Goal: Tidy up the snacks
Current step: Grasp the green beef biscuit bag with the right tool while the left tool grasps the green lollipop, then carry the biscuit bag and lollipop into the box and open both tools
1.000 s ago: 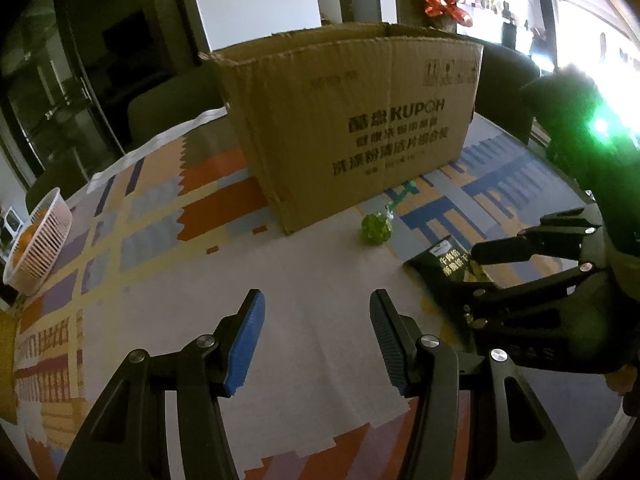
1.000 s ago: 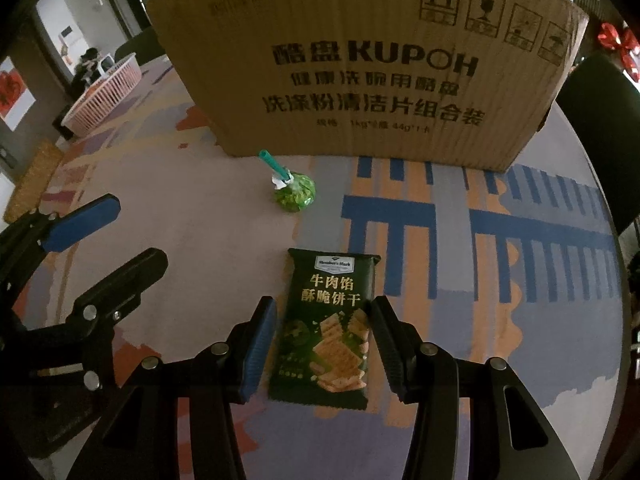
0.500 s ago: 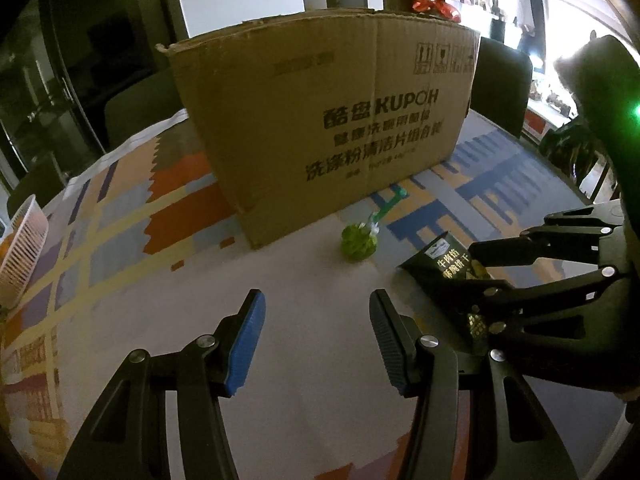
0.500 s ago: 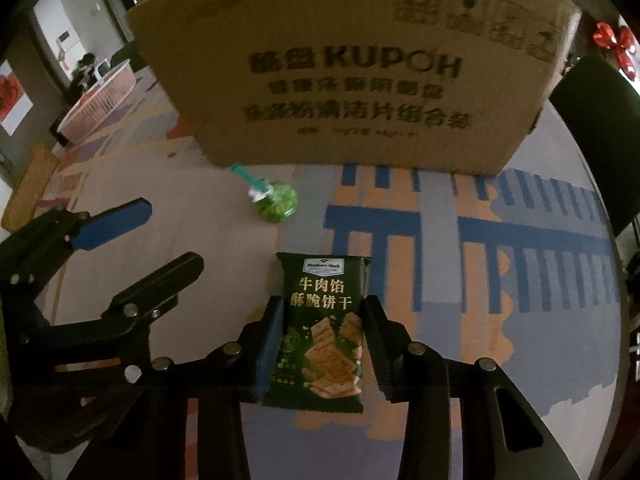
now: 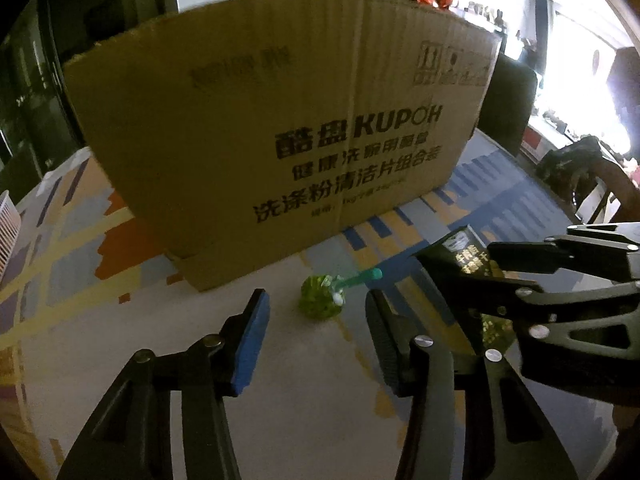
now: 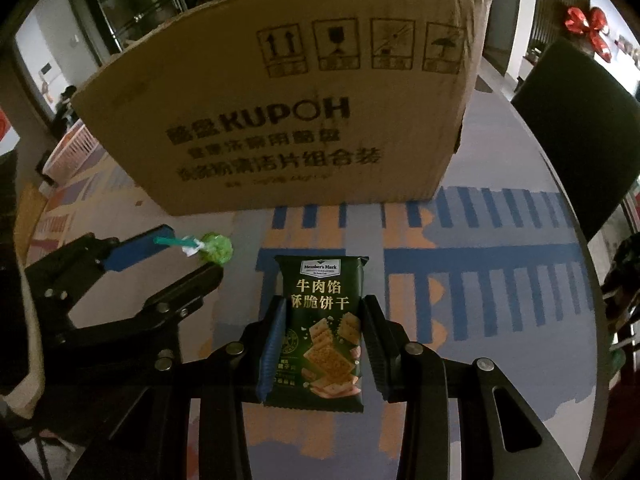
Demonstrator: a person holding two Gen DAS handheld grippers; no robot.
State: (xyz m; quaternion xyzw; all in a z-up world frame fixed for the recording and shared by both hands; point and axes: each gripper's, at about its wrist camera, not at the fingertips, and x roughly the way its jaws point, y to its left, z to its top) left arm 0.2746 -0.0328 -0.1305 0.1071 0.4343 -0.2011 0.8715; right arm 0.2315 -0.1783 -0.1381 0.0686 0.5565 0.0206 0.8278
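A dark green cracker packet (image 6: 320, 320) sits between the pads of my right gripper (image 6: 320, 334), which is shut on it and holds it just above the table. The packet also shows in the left wrist view (image 5: 466, 264), held by the right gripper. A small green wrapped candy (image 5: 320, 302) with a teal stick lies on the table just ahead of my open, empty left gripper (image 5: 316, 320); it also shows in the right wrist view (image 6: 216, 248). A large cardboard box (image 6: 288, 116) marked KUPOH stands behind both snacks.
The round table (image 6: 500, 280) has a patterned cloth in blue, orange and white. A dark chair (image 6: 576, 120) stands at the right edge. A pink-white basket (image 6: 76, 144) sits at the far left behind the box.
My right gripper closed on the cracker packet and raised it slightly. My left gripper moved forward toward the green candy and the box, staying open.
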